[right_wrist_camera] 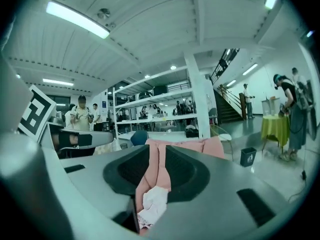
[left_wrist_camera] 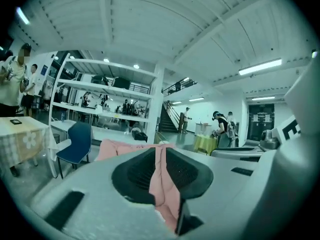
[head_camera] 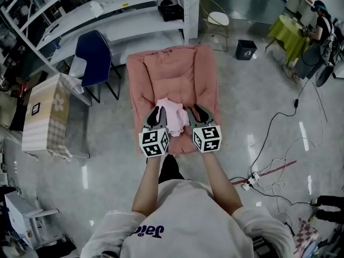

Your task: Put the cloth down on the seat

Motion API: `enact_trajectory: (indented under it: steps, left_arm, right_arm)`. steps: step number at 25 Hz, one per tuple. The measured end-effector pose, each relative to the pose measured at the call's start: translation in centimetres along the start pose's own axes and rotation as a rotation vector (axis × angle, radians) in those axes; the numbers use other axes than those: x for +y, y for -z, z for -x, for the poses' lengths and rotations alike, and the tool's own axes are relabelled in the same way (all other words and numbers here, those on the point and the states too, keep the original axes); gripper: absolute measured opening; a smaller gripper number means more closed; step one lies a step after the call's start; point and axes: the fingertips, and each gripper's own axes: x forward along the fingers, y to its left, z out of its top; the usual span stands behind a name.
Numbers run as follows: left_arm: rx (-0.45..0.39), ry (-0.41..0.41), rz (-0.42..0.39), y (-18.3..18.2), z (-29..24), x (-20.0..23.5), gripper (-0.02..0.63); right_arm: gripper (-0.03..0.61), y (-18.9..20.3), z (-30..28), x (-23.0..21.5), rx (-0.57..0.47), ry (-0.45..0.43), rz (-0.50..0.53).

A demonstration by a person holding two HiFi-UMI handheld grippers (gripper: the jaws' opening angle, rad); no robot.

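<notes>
In the head view the marker cubes cover the hands and most of both tools, so only the dark fingers [head_camera: 153, 117] show past them. The left gripper [head_camera: 157, 114] and the right gripper [head_camera: 195, 112] sit at centre frame, one at each side edge of the cloth [head_camera: 173, 116]. The cloth is a pale pink bundle lying on the front part of the pink seat [head_camera: 172, 71]. Cubes and arms hide the seat's front edge, and from above you cannot tell how the jaws stand.

The gripper views settle that. In the left gripper view the left gripper [left_wrist_camera: 160, 154] has its jaws drawn close together. They leave a thin slot filled with creased pink cloth [left_wrist_camera: 167, 196], pinched between them. In the right gripper view the right gripper [right_wrist_camera: 156, 154] is likewise nearly closed on the cloth [right_wrist_camera: 152, 206], which shows as a paler crumpled wad low in the slot. In both views the top of the slot runs into the seat's pink back behind, and it is hard to tell where cloth ends and seat begins.

Only the head view shows the floor, with a blue chair [head_camera: 95, 55] at upper left, a bin [head_camera: 245, 49] at upper right and cables [head_camera: 269, 163] at right. The gripper views instead show ceiling lights [left_wrist_camera: 260, 66] and a staircase [left_wrist_camera: 169, 120].
</notes>
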Motion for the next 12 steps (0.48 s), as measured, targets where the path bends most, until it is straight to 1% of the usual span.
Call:
enact_trajectory:
  steps: [3,6,10,12]
  left_arm:
    - [-0.068,0.000,-0.023,-2.1,2.1,-1.7,0.060]
    - [-0.110,0.019,-0.055,-3.3,4.0,-3.8,0.040]
    - [-0.147,0.046,-0.081,-4.1,6.0,-5.7,0.015]
    - [-0.159,0.043,-0.096,-4.3,6.9,-6.3,0.014]
  right_arm:
    - [0.078,-3.0,2.3,1.1,-0.058,-0.004,0.083]
    - [0.055,-4.6,4.6,1.9,-0.085,0.007,0.135]
    - [0.030,-5.7,6.5,2.5,-0.118,0.018,0.141]
    - [0.023,-5.9,7.5,2.8,-0.127,0.017,0.131]
